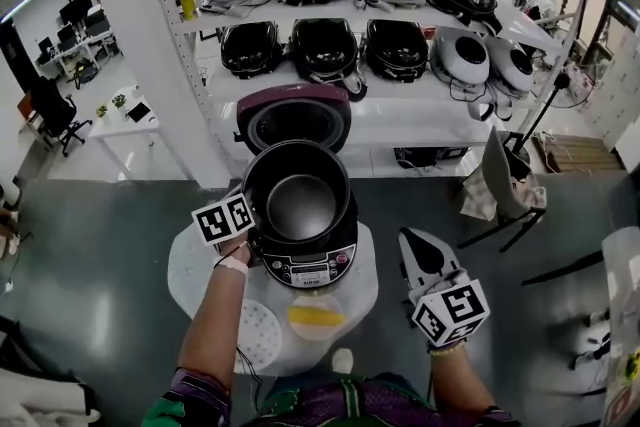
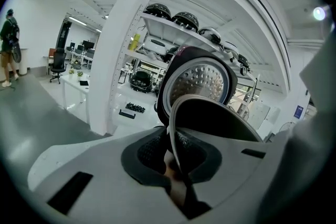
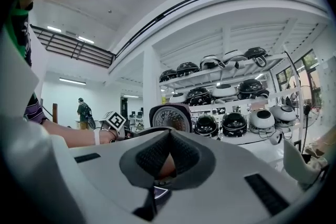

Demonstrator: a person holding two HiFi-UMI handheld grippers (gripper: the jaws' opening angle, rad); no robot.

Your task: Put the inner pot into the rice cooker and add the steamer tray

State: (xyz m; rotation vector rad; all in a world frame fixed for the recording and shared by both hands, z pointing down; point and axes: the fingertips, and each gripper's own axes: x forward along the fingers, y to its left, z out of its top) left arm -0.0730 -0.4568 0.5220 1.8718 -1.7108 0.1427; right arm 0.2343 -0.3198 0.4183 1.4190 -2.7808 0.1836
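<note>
The dark inner pot (image 1: 298, 203) lies inside the open rice cooker (image 1: 308, 267), whose maroon lid (image 1: 293, 115) stands up behind it. My left gripper (image 1: 250, 233) is shut on the pot's left rim. In the left gripper view the thin rim (image 2: 176, 113) runs between the pads of the left gripper (image 2: 176, 157). The white perforated steamer tray (image 1: 258, 330) lies on the round table (image 1: 190, 270) in front of the cooker. My right gripper (image 1: 412, 240) hangs to the right of the cooker, shut and empty, and the right gripper (image 3: 165, 162) looks toward the lid (image 3: 170, 117).
A round dish with yellow contents (image 1: 316, 315) sits just in front of the cooker. White shelves (image 1: 400, 120) with several more rice cookers stand behind. A white column (image 1: 150, 45) rises at the back left, and a folded chair (image 1: 503, 190) stands to the right.
</note>
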